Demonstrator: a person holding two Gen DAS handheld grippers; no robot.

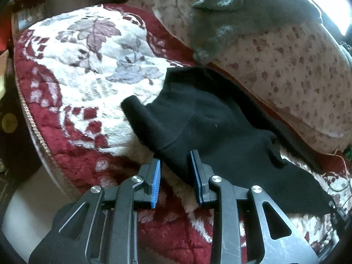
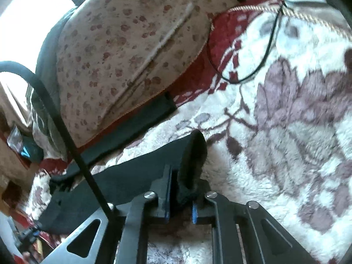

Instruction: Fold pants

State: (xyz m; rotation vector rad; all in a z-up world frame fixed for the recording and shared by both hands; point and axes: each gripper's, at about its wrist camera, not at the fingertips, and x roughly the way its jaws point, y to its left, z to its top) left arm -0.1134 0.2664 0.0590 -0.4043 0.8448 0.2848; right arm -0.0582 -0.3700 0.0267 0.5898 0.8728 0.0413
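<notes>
Black pants [image 1: 209, 121] lie stretched across a red and white floral blanket [image 1: 77, 55]. In the left wrist view one end is folded back on itself. My left gripper [image 1: 176, 157] stands open at the near edge of that fold. The fabric's edge lies between the blue pads [image 1: 156, 182], which do not press on it. In the right wrist view the pants [image 2: 136, 176] run off to the left. My right gripper [image 2: 184, 176] is shut on a bunched-up end of them. The cloth fills the narrow gap and curls up over the right finger.
A beige spotted cushion [image 1: 297, 70] borders the far side of the pants, with a grey towel [image 1: 231, 11] on top. A thin black wire [image 2: 266, 50] loops over the blanket [image 2: 286, 132]. A thick black cable [image 2: 55, 101] crosses the right wrist view. The bed's edge [image 1: 44, 145] drops off at left.
</notes>
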